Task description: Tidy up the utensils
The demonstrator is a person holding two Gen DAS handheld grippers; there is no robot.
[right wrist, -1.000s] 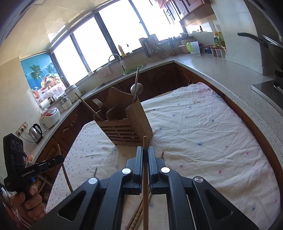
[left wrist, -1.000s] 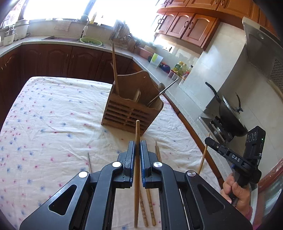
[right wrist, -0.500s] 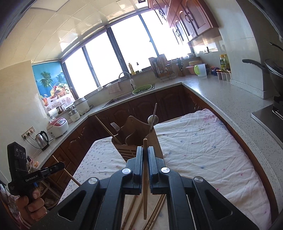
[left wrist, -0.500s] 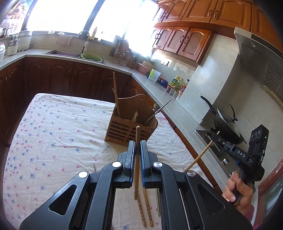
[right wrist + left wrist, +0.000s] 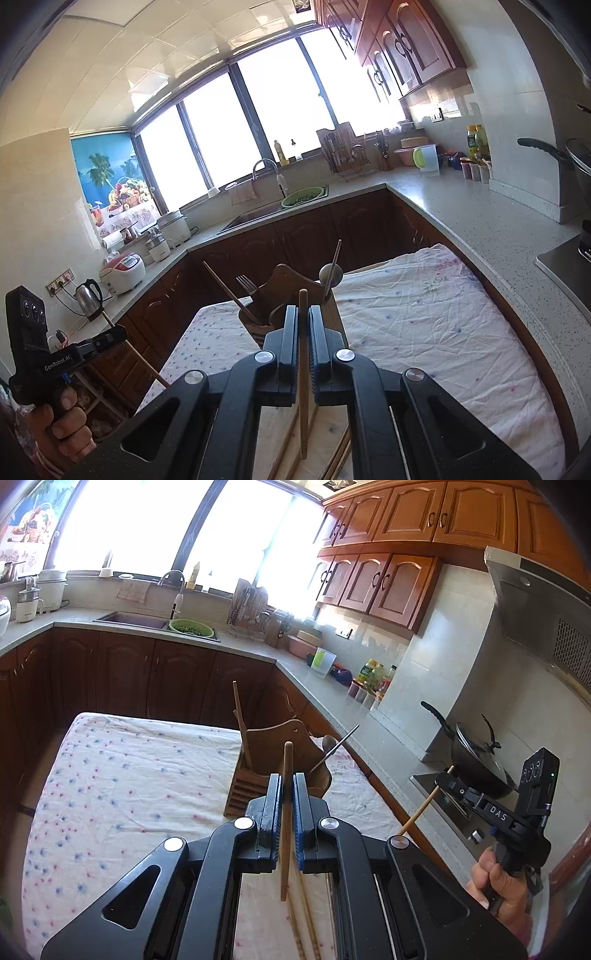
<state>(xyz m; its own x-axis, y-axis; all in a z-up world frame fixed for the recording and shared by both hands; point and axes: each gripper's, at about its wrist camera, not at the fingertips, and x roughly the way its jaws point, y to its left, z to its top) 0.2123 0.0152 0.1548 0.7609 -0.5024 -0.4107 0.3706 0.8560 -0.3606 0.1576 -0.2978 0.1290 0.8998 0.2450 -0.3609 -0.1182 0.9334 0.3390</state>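
left tool [image 5: 286, 808] clamps chopstick [image 5: 285, 819], right tool [image 5: 303, 332] clamps chopstick [image 5: 303, 369]; holder [image 5: 280, 760] ahead, more chopsticks [image 5: 303, 915] below on tabletop [image 5: 129, 775]. risk: thin stick pivots in grip, misses slot.

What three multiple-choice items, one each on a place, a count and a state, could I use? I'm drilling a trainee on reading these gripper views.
1. Where does the wooden utensil holder stand?
A. in the sink
B. on the stove
C. on the flowered tablecloth

2. How many chopsticks does each gripper hold?
A. one
B. two
C. none

3. How do the left gripper jaws stand?
A. wide open
B. shut on a chopstick
C. shut on a fork

Answers:
1 C, the holder sits on the cloth-covered table.
2 A, one stick shows between the left jaws, and one chopstick between those of the right gripper.
3 B, the pads press a wooden stick on both sides.
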